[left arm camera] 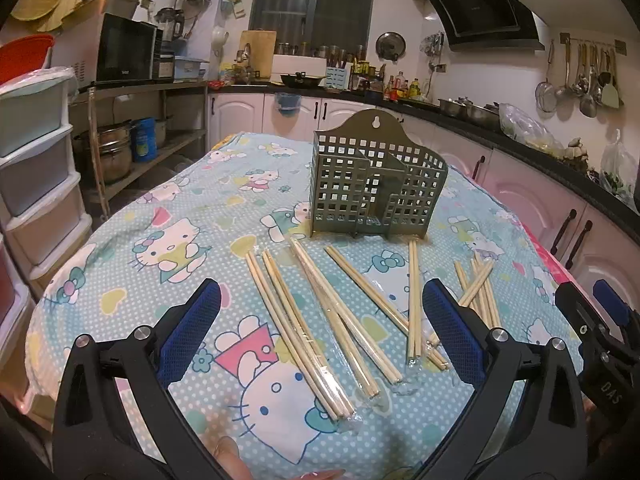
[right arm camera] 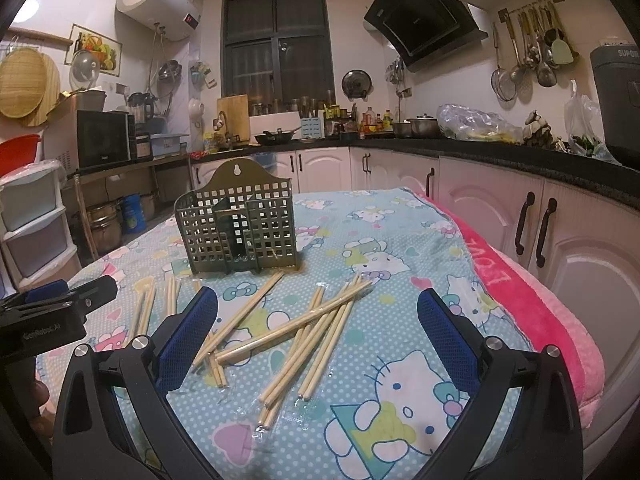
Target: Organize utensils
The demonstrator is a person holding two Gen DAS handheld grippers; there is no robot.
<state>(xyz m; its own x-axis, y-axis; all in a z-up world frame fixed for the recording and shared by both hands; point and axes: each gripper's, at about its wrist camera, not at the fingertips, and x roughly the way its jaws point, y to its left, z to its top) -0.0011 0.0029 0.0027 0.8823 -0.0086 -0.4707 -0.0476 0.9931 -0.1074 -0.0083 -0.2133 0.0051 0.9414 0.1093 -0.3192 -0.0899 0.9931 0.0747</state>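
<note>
- A table under a light-blue dotted cotton cloth printed with cartoon cats [left arm camera: 168,208] fills the foreground; its weave lies in soft wrinkles, and a bright pink fleecy blanket [right arm camera: 532,304] runs along its edge in the right wrist view.
- Behind it a kitchen: white panelled cabinet doors with dark handles [right arm camera: 532,232], a black stone-look countertop [right arm camera: 500,156], a slanted black range hood [right arm camera: 424,20], a dark barred window [right arm camera: 278,44], a black microwave [left arm camera: 126,48] on a metal shelf rack, and steel ladles hung on a wall rail [left arm camera: 580,76].
- An olive-green plastic utensil caddy with square grid holes and an arched back plate [left arm camera: 372,184] stands upright at the middle of the cloth, its compartments showing no utensils.
- Pale wooden chopsticks in clear plastic sleeves [left arm camera: 320,320] lie flat on the cloth in front of the caddy, some in parallel pairs, others crossed in a loose pile [right arm camera: 316,328].
- The left gripper [left arm camera: 320,328], black with blue textured pads, hovers over the chopsticks with jaws spread wide, gripping nothing.
- The right gripper [right arm camera: 318,332] likewise hangs over the crossed pile, jaws wide apart and empty.
</note>
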